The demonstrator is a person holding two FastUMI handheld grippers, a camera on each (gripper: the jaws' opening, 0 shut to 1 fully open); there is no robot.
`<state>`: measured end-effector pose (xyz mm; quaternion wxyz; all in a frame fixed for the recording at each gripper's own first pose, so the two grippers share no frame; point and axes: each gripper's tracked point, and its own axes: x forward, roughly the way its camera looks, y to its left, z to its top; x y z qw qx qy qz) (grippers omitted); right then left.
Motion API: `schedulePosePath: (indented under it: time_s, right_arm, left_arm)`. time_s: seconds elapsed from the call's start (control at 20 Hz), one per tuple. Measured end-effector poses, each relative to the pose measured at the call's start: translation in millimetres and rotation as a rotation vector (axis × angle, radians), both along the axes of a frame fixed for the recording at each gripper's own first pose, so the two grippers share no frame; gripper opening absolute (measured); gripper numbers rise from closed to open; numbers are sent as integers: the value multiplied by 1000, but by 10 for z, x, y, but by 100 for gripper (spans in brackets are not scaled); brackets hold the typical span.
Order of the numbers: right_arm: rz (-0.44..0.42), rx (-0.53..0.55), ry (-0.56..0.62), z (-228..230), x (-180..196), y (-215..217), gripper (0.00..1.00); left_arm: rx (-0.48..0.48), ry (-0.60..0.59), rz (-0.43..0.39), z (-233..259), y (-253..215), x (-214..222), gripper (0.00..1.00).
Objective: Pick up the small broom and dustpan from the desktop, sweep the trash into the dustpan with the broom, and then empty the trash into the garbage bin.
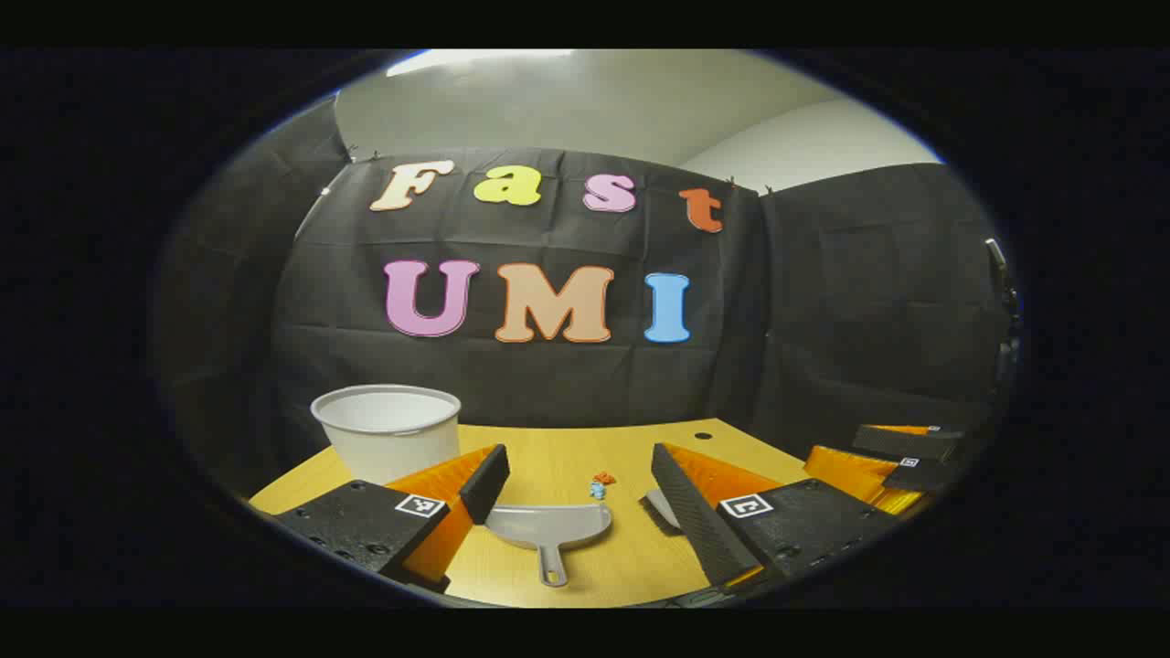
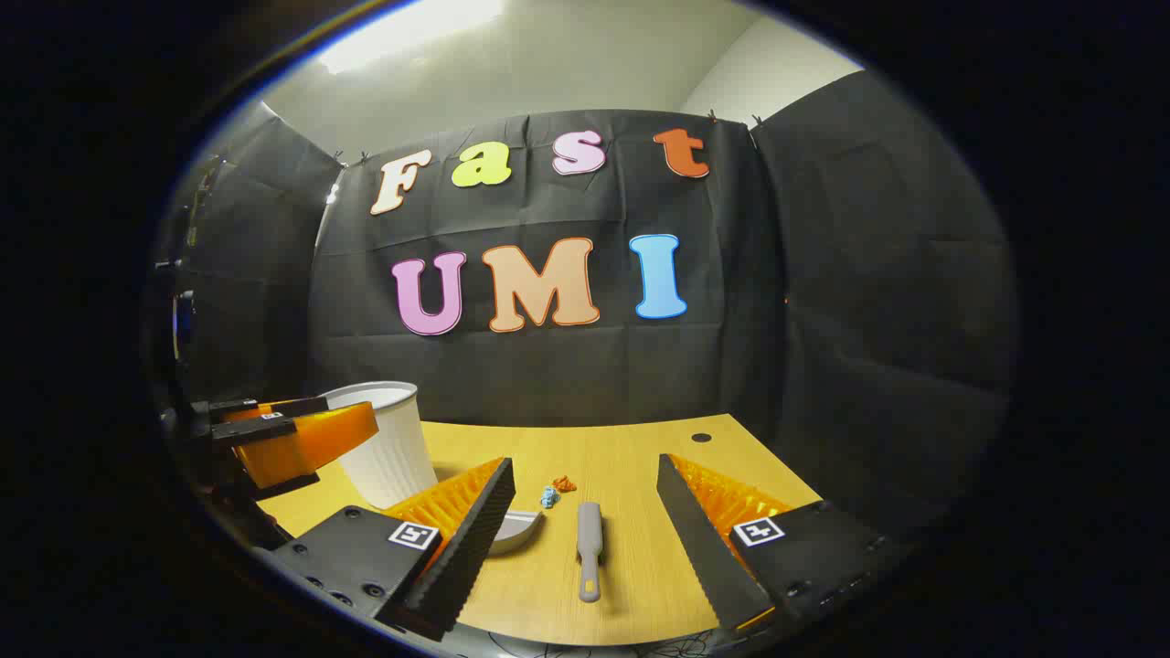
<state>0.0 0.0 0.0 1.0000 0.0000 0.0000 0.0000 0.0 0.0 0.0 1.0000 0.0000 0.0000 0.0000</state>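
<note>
So this looks like the very start of the job, nothing picked up yet. In the left gripper view, the left gripper (image 1: 580,498) hangs above the wooden desktop (image 1: 631,567) with its fingers spread wide and nothing between them, and the grey dustpan (image 1: 550,528) lies flat right in the gap, handle pointing back toward the camera and its mouth facing the trash (image 1: 600,484), a little clump of blue and orange scraps just past its front edge. The white garbage bin (image 1: 388,429) stands at the far left of the desk, near the wall, and the other gripper can be seen off to the right, also above the desk. A sliver of the broom peeks out beside the right finger. In the right gripper view, the right gripper (image 2: 585,512) is open wide too, holding nothing, with the small grey broom (image 2: 590,539) lying on the desk between its fingers, handle toward the camera and bristle end toward the trash (image 2: 556,492). The dustpan's edge (image 2: 516,530) shows just left of it and the garbage bin (image 2: 388,443) stands farther left, behind the left gripper. Next move is probably a straight drop on both sides: each gripper lowers onto its handle and closes, and since both handles lie flat on the wood, the fingers likely need to get right down to the surface to catch them.
</note>
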Motion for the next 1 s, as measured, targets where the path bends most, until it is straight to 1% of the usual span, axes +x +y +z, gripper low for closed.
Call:
schedulePosePath:
  time_s: [0.15, 0.2, 0.4, 0.45, 0.5, 0.55, 0.6, 0.75, 0.8, 0.85, 1.0]
  right_arm:
    - [10, 15, -7, 49, 35, 6, 100]
    - [12, 18, -10, 67, 53, 10, 100]
    - [27, 21, 0, 38, 70, 70, 100]
    - [32, 20, 4, 35, 58, 92, 100]
    - [35, 17, 6, 30, 55, 101, 100]
    - [35, 13, 9, 22, 47, 94, 100]
    - [36, 11, 11, 17, 42, 101, 100]
    - [31, 11, 13, 30, 23, 88, 100]
    - [27, 12, 12, 40, 21, 74, 100]
    - [23, 13, 14, 29, 17, 75, 100]
    - [16, 20, 17, 36, 17, 44, 100]
  left_arm:
    - [-17, -5, 11, 9, 37, 26, 93]
    - [-20, -4, 14, -1, 46, 25, 91]
    - [-25, 13, 21, -51, 62, 14, 91]
    - [-25, 14, 20, -46, 61, 8, 93]
    - [-23, 17, 20, -61, 59, 20, 91]
    - [-21, 19, 20, -64, 66, 27, 91]
    - [-18, 23, 19, -81, 65, 25, 93]
    - [-19, 31, 15, -98, 67, 35, 93]
    - [-20, 35, 14, -114, 62, 40, 91]
    - [-17, 40, 15, -128, 66, 44, 93]
    - [1, 56, 16, -191, 63, 46, 94]
